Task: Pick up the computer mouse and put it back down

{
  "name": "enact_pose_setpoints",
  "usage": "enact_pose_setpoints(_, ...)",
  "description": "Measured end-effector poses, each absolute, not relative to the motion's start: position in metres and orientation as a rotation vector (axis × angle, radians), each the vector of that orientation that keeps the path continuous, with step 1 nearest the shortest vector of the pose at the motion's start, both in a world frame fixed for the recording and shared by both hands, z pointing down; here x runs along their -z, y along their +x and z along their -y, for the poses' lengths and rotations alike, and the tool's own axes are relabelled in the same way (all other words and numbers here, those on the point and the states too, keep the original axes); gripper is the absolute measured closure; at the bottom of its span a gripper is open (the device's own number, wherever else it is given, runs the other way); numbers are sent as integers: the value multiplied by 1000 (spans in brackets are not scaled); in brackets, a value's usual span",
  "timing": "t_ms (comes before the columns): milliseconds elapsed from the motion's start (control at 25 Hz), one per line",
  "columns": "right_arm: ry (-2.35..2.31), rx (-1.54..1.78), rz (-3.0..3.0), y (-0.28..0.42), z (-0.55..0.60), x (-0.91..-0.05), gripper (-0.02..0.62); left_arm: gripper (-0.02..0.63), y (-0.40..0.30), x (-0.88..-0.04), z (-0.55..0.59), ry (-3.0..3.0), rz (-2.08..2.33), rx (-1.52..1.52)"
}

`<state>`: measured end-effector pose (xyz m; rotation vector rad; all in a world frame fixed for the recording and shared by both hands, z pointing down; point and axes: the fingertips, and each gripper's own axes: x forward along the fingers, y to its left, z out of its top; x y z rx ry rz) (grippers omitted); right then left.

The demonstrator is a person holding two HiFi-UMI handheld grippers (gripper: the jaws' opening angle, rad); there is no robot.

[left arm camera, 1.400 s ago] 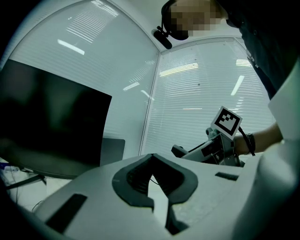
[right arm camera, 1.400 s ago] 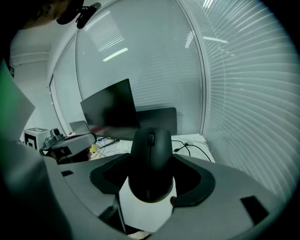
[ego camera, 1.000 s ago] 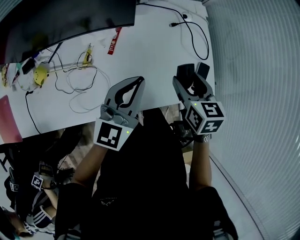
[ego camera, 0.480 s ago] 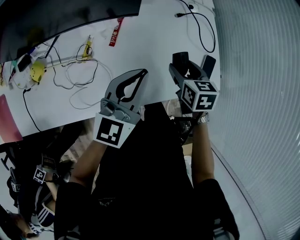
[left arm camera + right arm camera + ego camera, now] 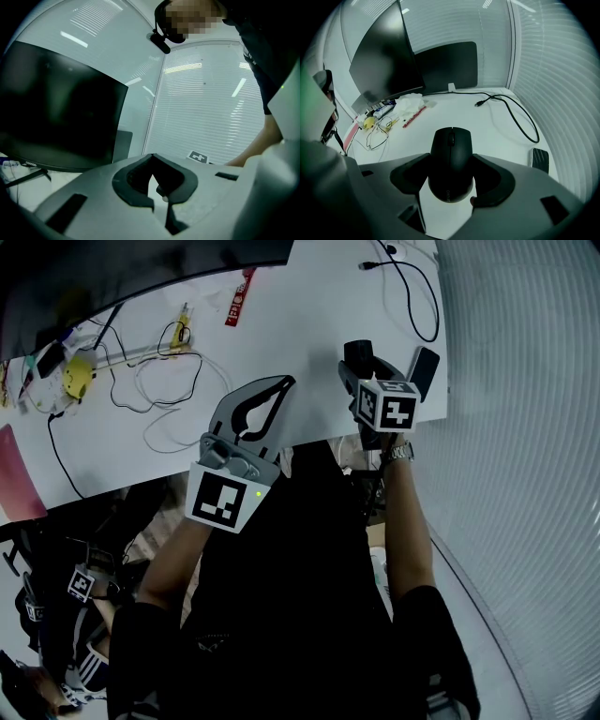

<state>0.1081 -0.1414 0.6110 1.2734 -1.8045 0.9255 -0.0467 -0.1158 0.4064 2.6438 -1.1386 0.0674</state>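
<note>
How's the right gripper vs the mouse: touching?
Touching. The right gripper view shows the right gripper clamping the mouse on both sides, no gap.

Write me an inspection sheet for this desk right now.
Surface: white desk.
Job's things: computer mouse, black, gripped on both sides.
Clutter: yellow item, red strip, flat black object by the right edge.
Grippers: right gripper shut on the computer mouse; left gripper shut, empty.
Cables: black cable looping far right; thin wires tangled at left.
Surroundings: dark monitor, window blinds.
</note>
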Motion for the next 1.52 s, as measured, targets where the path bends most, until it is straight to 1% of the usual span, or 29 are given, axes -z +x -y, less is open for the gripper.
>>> enact_pose_setpoints(480,1214,-910,1686,114,134,-663,313,601,-46,-415,100,2662,1100,-110)
enact_pose_setpoints(1520,1210,-934,1630,112,124,-683,313,601,-62,-418,99,2631,1159,-124)
